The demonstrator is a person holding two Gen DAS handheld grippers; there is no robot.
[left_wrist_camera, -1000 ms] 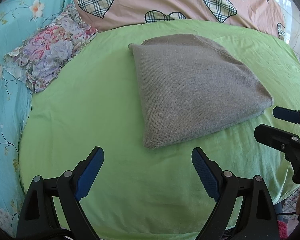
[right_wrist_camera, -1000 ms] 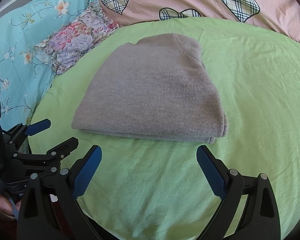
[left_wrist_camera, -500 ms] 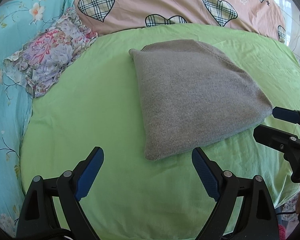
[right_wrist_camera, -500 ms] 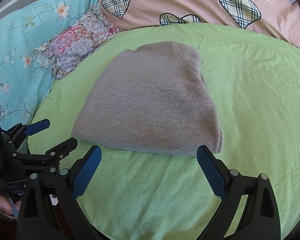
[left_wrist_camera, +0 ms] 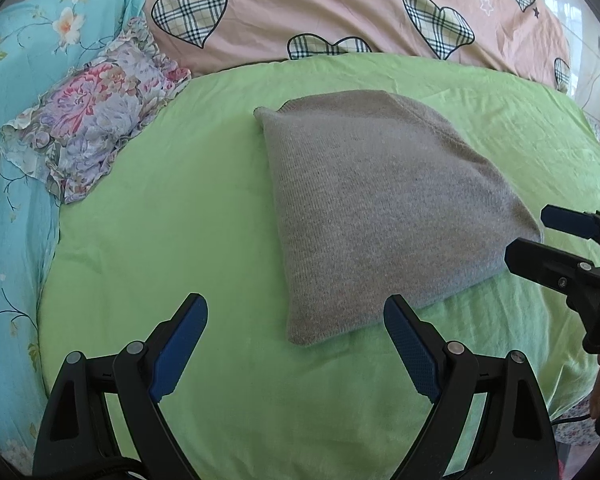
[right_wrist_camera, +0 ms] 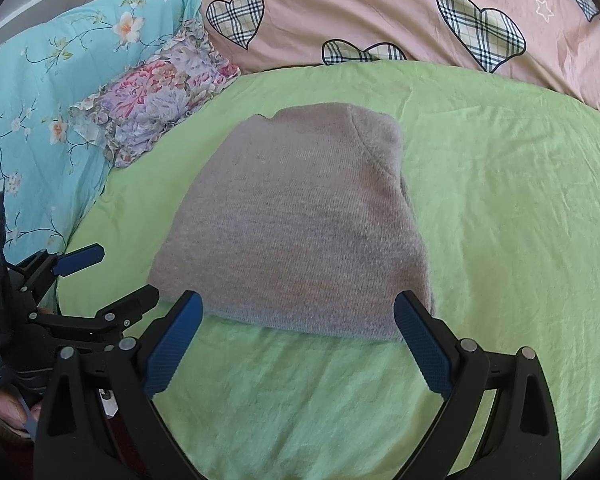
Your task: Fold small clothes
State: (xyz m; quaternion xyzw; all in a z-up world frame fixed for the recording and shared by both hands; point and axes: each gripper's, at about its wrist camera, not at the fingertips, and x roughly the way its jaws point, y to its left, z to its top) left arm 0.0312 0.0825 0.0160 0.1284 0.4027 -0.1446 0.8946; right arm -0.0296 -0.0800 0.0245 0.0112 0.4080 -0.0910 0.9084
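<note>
A grey knitted garment [left_wrist_camera: 372, 208] [right_wrist_camera: 300, 224] lies folded into a flat wedge on the green sheet [left_wrist_camera: 172, 240] [right_wrist_camera: 508, 200]. My left gripper [left_wrist_camera: 296, 312] stands open just short of the garment's near left corner, with nothing between its blue pads. My right gripper [right_wrist_camera: 298, 310] is open too, its fingertips level with the garment's near edge and above it. In the left wrist view the right gripper [left_wrist_camera: 536, 232] juts in from the right beside the garment's right corner. In the right wrist view the left gripper [right_wrist_camera: 116, 272] shows at the left.
A pink duvet with checked hearts [left_wrist_camera: 340, 8] [right_wrist_camera: 400, 12] lies behind the green sheet. A floral pillow [left_wrist_camera: 92, 112] [right_wrist_camera: 160, 96] and a turquoise flowered cover [left_wrist_camera: 12, 160] [right_wrist_camera: 40, 100] lie to the left. Part of a hand [right_wrist_camera: 8, 412] shows at the lower left.
Both views have closed in on the garment a little: its near edge now sits lower in frame, close to the fingertips. Both grippers stay open. The garment has not moved.
</note>
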